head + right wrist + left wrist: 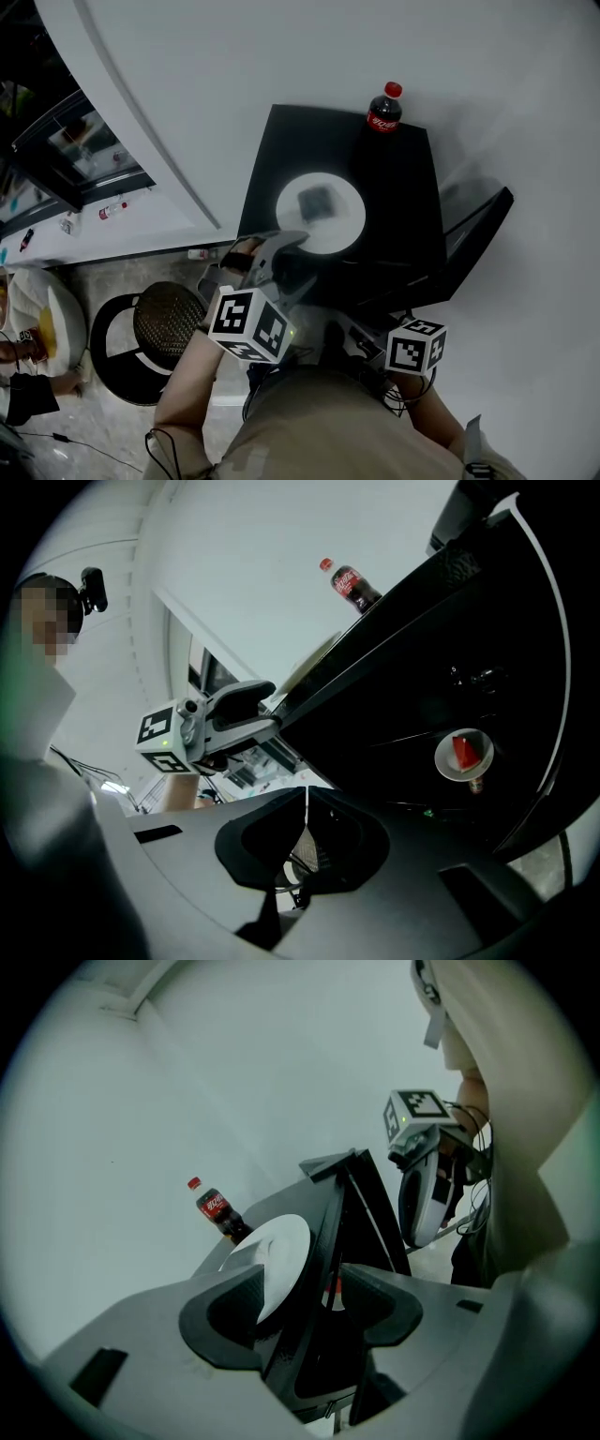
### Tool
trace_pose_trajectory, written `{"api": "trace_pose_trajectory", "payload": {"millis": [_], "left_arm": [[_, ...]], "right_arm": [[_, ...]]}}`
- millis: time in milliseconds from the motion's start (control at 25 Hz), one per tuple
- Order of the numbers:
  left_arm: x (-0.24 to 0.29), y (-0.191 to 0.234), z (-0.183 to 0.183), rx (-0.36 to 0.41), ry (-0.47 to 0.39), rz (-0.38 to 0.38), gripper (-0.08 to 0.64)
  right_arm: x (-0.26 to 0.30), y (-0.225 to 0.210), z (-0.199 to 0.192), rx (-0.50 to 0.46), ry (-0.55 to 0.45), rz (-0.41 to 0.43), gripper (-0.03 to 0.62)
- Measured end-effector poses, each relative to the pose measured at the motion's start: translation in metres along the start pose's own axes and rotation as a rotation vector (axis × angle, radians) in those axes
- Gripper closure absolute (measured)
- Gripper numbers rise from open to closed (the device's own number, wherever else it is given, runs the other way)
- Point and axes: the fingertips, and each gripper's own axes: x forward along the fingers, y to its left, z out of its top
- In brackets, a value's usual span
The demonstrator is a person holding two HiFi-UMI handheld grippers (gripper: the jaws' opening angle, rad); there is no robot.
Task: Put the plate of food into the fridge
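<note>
A black mini fridge (pixel 394 234) stands against the wall with its door (pixel 480 217) swung open at the right. On its top lies a white plate (pixel 319 216), also in the left gripper view (pixel 277 1258), with a cola bottle (pixel 384 108) behind it. My left gripper (pixel 295 262) is at the plate's near edge, open, with the fridge top's edge running between its jaws (pixel 309 1283). Inside the dark fridge sits a small white plate with a red piece of food (pixel 464 754). My right gripper (pixel 306 832) is shut on nothing in front of the fridge opening; its marker cube (pixel 415 344) shows in the head view.
A round black stool (pixel 155 328) stands on the floor left of the fridge. A glass-fronted cabinet (pixel 80 150) is at the upper left. A small bottle (pixel 197 254) lies on the floor by the wall. Another person (pixel 28 361) is at the far left.
</note>
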Motion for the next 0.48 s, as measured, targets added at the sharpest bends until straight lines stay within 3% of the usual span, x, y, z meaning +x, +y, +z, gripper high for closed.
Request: {"api": "trace_pose_trajectory", "payload": {"millis": [480], "left_arm": [[0.013, 0.008, -0.016, 0.095, 0.105, 0.061, 0.322]], "right_arm": [[0.008, 0.003, 0.001, -0.030, 0.029, 0.011, 0.571]]}}
